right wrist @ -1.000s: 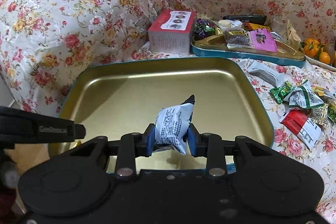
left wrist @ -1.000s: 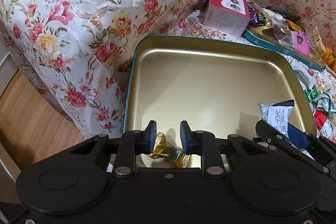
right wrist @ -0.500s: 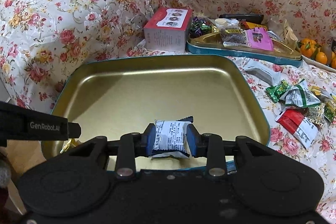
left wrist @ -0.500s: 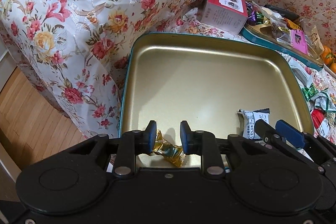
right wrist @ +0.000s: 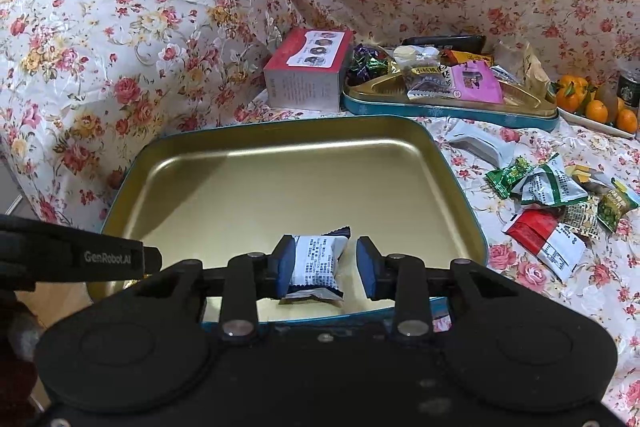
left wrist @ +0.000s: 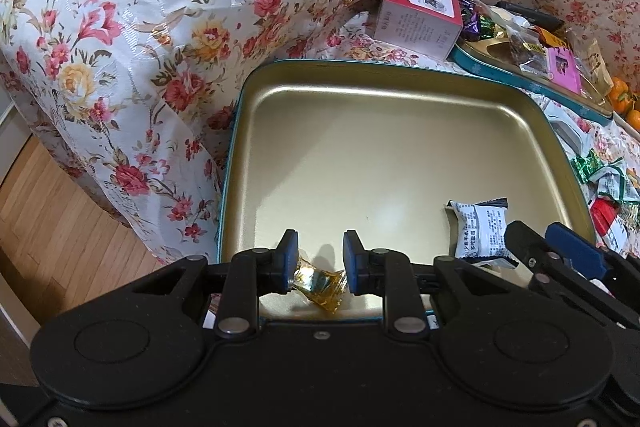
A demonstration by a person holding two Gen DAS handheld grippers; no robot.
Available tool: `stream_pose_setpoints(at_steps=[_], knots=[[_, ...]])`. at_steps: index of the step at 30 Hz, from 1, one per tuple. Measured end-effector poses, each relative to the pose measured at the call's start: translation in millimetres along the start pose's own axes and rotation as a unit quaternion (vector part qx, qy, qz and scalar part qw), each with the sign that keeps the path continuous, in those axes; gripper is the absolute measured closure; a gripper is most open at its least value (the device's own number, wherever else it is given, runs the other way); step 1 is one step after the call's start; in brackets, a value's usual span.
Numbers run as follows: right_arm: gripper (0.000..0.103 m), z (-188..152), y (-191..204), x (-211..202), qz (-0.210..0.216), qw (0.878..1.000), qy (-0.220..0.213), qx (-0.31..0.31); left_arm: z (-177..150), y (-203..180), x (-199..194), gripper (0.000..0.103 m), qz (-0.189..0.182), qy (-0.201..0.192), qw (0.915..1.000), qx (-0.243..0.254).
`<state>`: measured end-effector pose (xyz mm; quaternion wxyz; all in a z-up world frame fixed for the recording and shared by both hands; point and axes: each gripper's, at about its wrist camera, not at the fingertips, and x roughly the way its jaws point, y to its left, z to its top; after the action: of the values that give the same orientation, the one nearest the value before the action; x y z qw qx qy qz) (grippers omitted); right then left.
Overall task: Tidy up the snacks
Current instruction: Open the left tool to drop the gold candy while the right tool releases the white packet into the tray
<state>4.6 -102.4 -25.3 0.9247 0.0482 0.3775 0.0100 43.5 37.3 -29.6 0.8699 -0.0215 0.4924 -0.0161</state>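
Note:
A gold tin tray with a teal rim [left wrist: 384, 131] [right wrist: 280, 167] lies on the flowered cover. My left gripper [left wrist: 318, 261] is open over its near edge, and a gold-wrapped candy [left wrist: 320, 281] lies on the tray floor between the jaws. My right gripper [right wrist: 325, 265] is open, and a white snack packet with black print [right wrist: 318, 261] lies in the tray between its jaws, against the left pad. The packet also shows in the left wrist view [left wrist: 480, 229], next to the right gripper's blue fingertips [left wrist: 572, 245].
Several loose wrapped snacks [right wrist: 556, 199] lie on the cover right of the tray. Behind it stand a red and grey box [right wrist: 308, 71], a second teal tray with sweets [right wrist: 448, 91] and a plate of oranges [right wrist: 592, 103]. Wooden floor [left wrist: 44, 211] lies to the left.
My right gripper lowered the white packet into the tray and opened, so the packet now rests on the tray floor. The left gripper stays open over the gold candy.

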Motion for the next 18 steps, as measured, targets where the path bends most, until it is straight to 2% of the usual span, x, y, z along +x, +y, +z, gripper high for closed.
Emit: stream_pose_setpoints(at_steps=[18], knots=[[0.064, -5.4, -10.6, -19.5, -0.006, 1.0, -0.005, 0.011, -4.9, -13.5, -8.7, 0.071, 0.0, -0.016, 0.9995, 0.025]])
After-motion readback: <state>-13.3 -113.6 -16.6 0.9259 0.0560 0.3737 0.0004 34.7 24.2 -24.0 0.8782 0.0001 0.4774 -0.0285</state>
